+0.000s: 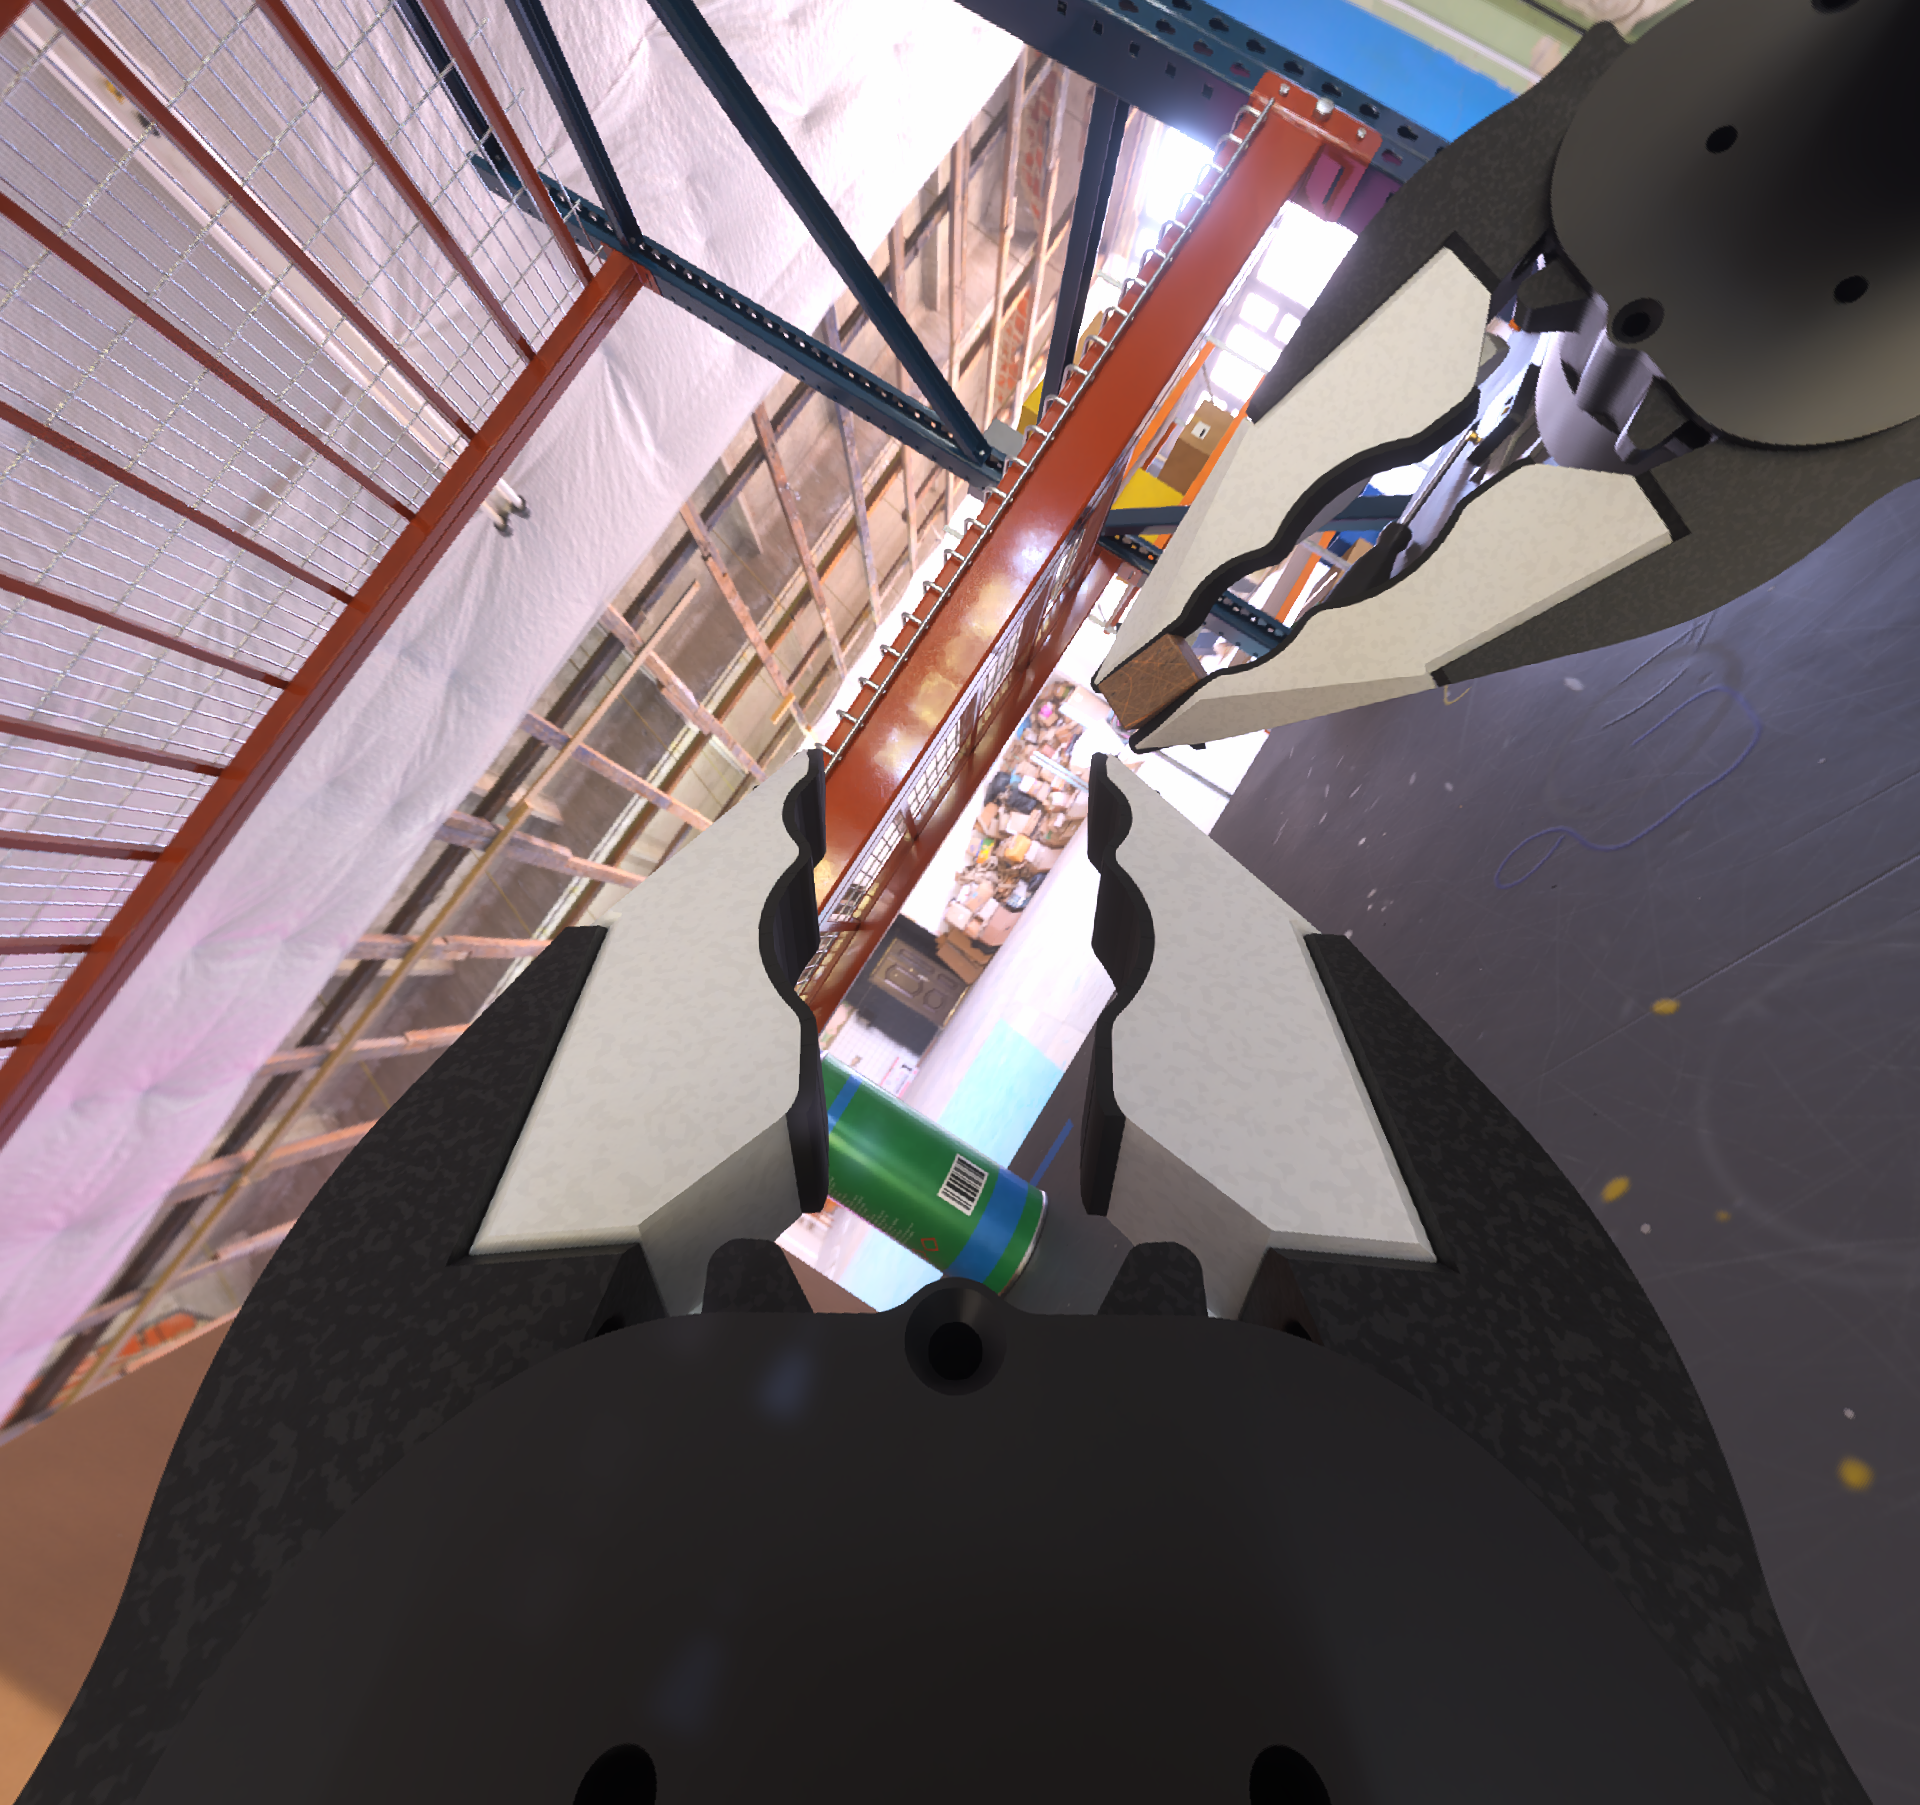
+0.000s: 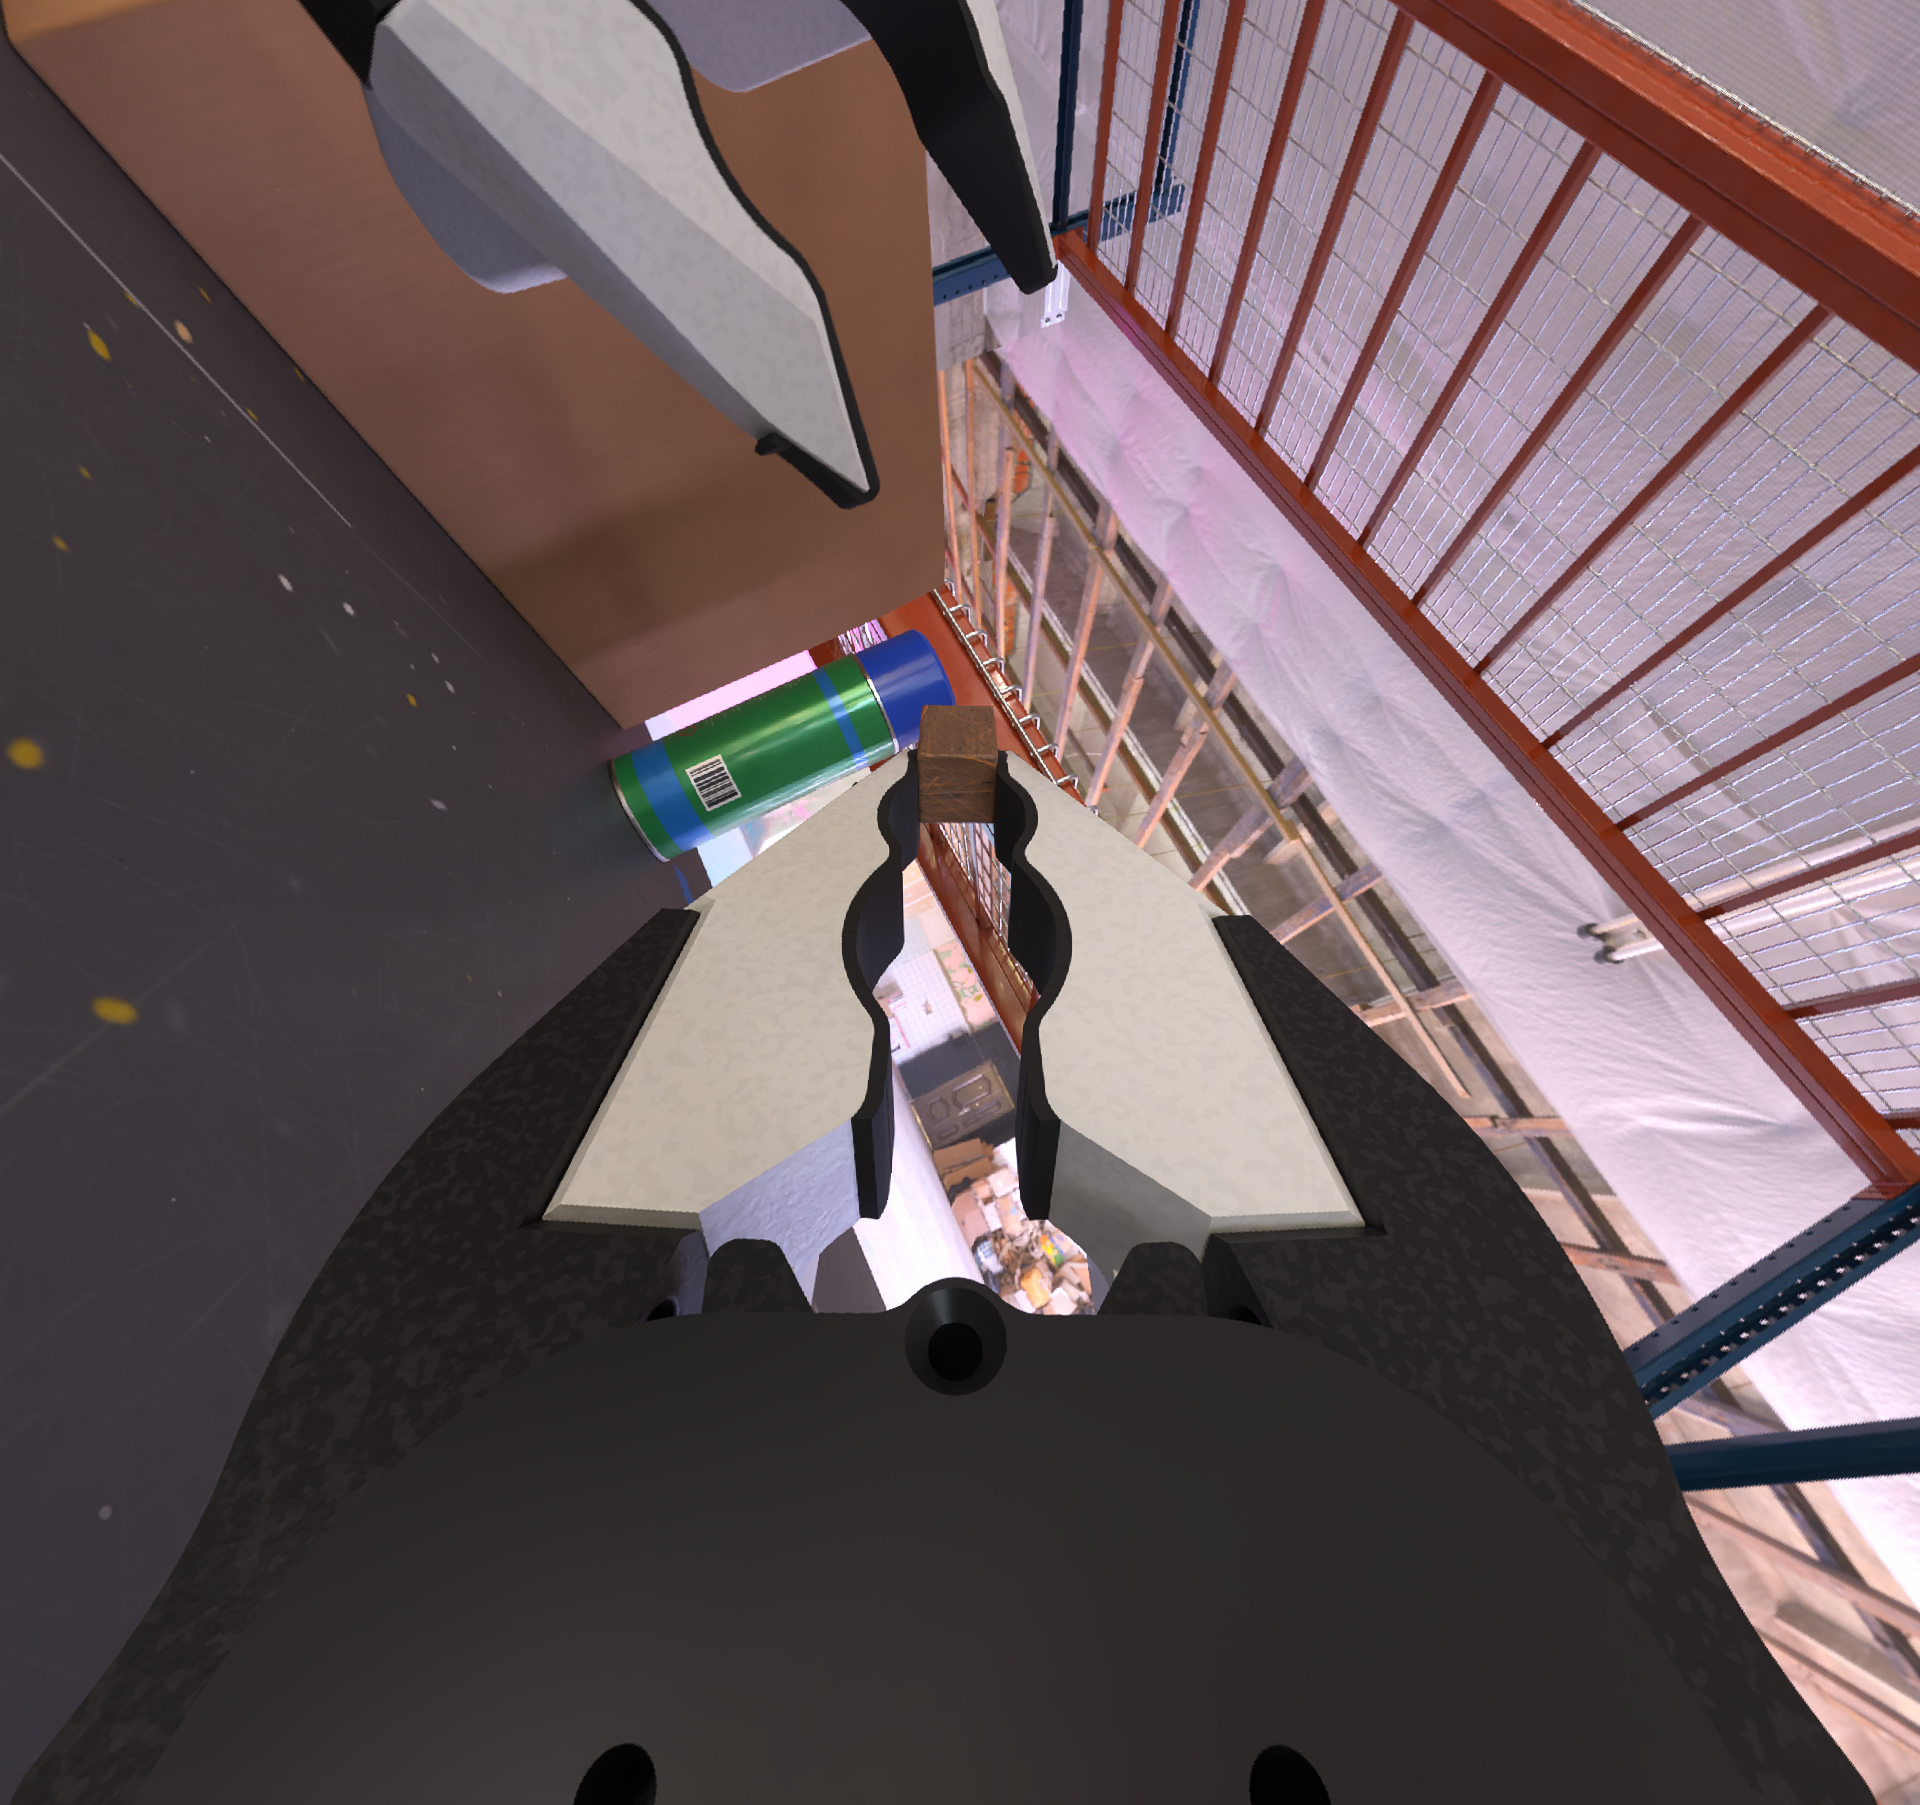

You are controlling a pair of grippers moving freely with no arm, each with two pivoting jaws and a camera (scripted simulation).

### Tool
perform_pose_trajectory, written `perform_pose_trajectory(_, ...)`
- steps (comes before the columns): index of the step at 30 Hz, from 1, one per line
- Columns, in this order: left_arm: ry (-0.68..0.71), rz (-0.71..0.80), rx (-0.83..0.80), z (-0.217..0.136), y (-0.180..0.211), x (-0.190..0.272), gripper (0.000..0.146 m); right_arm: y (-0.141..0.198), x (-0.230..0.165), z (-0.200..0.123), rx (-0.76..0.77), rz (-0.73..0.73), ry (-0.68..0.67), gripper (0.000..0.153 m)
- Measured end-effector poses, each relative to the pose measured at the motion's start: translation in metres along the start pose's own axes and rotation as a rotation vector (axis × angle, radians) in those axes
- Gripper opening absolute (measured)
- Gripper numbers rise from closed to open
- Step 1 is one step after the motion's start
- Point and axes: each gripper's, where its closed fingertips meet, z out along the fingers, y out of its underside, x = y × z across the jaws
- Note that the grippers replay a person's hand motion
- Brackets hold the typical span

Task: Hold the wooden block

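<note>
A dark, paint-flecked table (image 2: 208, 820) sits among red-and-blue warehouse racking (image 2: 1455, 405). Beside a green-and-blue can (image 2: 769, 758) lying on it, the right gripper (image 2: 958, 784) pinches a small, dark-brown, grainy block (image 2: 956, 768) at its fingertips. The left gripper (image 1: 956, 789) gapes wide, holding nothing.

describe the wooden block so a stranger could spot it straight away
Start from the dark floor and find the right hand-held gripper. At its fingertips sits the wooden block, a small brown cube. Unlike the green and blue can lying behind it, it is clamped in the air.
</note>
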Motion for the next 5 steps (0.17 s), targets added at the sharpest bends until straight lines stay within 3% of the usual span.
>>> perform_pose_trajectory(5, 0.014, -0.024, 0.014, -0.0034, 0.0013, -0.0015, 0.049, -0.0019, -0.0021, -0.0001, 0.007, -0.016, -0.006, 0.013)
